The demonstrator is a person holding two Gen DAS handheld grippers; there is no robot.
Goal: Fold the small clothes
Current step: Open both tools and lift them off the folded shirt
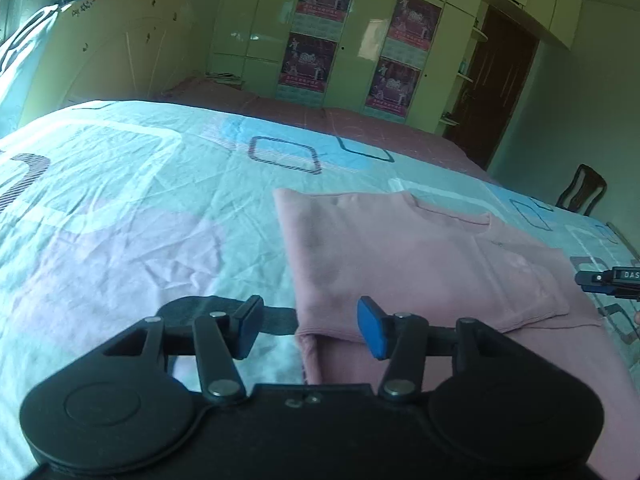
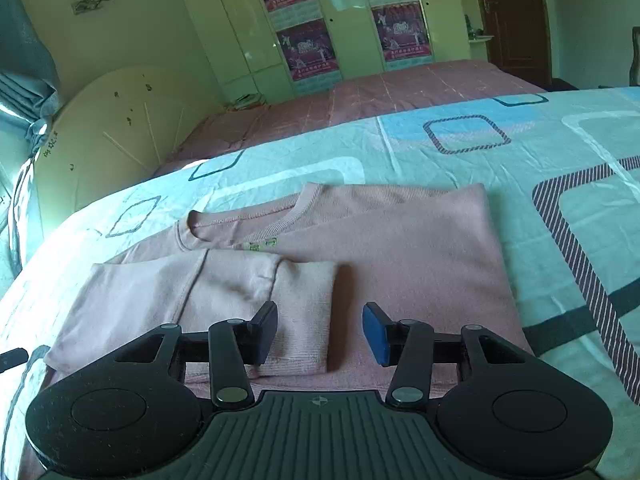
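A pink long-sleeved shirt (image 1: 420, 252) lies flat on the bed, with its body folded into a rectangle. In the right wrist view the shirt (image 2: 420, 248) shows its collar (image 2: 256, 220) at the far side and a sleeve (image 2: 240, 292) folded across the body. My left gripper (image 1: 312, 324) is open just above the shirt's near left edge, and nothing is pressed between its pads. My right gripper (image 2: 320, 330) is open over the sleeve's cuff, which it does not grip. The right gripper's tip (image 1: 608, 280) also shows at the right border of the left wrist view.
A light blue and pink patterned sheet (image 1: 120, 200) covers the bed around the shirt. Beyond it are a dusty-pink cover (image 2: 400, 92), a cream headboard (image 1: 120, 48), a wardrobe with posters (image 1: 320, 32), a dark door (image 1: 504, 80) and a chair (image 1: 584, 192).
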